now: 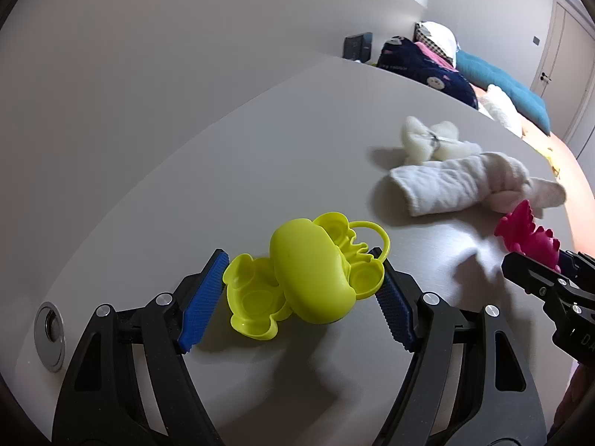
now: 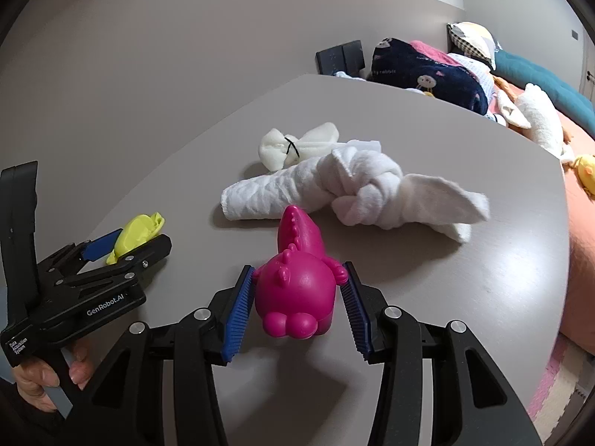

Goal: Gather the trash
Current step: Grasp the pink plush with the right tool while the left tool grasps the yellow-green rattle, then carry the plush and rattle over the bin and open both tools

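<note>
A yellow-green plastic toy (image 1: 308, 271), a hinged mould with a ring handle, sits between the blue pads of my left gripper (image 1: 301, 260), which is shut on it at both sides. The right wrist view shows that left gripper (image 2: 122, 245) at the left, with the yellow toy (image 2: 137, 234) in its fingers. My right gripper (image 2: 297, 271) is shut on a pink dinosaur toy (image 2: 297, 293), one pad on each flank. In the left wrist view, the dinosaur (image 1: 528, 234) and right gripper (image 1: 520, 264) show at the right edge. Whether either toy is off the grey table (image 2: 446, 278) I cannot tell.
A knotted white towel (image 2: 334, 186) and a small white cloth tied with a black band (image 2: 293, 145) lie farther back on the table. A metal grommet (image 1: 48, 330) sits near its left edge. Beyond the table is a bed with a navy blanket (image 2: 427, 70) and cushions.
</note>
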Tool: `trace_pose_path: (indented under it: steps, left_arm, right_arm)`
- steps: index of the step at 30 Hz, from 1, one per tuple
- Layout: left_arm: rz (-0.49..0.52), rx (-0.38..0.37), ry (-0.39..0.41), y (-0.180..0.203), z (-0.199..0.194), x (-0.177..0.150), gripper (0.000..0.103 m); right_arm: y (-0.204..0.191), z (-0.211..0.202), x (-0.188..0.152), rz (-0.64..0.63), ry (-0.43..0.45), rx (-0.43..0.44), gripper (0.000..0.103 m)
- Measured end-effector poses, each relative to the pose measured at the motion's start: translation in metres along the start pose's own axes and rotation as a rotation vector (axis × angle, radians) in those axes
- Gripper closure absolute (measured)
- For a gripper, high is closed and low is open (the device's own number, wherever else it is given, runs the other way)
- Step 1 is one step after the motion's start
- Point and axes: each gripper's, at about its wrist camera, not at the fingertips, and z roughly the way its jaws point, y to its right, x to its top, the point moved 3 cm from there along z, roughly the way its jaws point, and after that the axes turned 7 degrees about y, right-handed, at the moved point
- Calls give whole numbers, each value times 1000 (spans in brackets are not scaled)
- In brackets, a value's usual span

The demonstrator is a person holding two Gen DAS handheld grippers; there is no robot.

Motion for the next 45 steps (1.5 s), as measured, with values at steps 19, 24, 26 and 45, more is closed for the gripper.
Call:
trace_pose_path:
  steps: [19,24,26,45]
  left_arm:
    - [27,-26,76,50,-76,-11,29]
    - [37,-39,91,67,-94,-20,29]
    - [42,-42,90,74,-98,-24,29]
    - [105,-121,93,151,-122,-48,29]
  right_arm:
    - [21,-86,-22,29,70,25,54]
    - [29,-106,-33,38,84,27,54]
    - [33,-114,-38,42,90,25,54]
    - [85,-182,-71,89,166,-26,54]
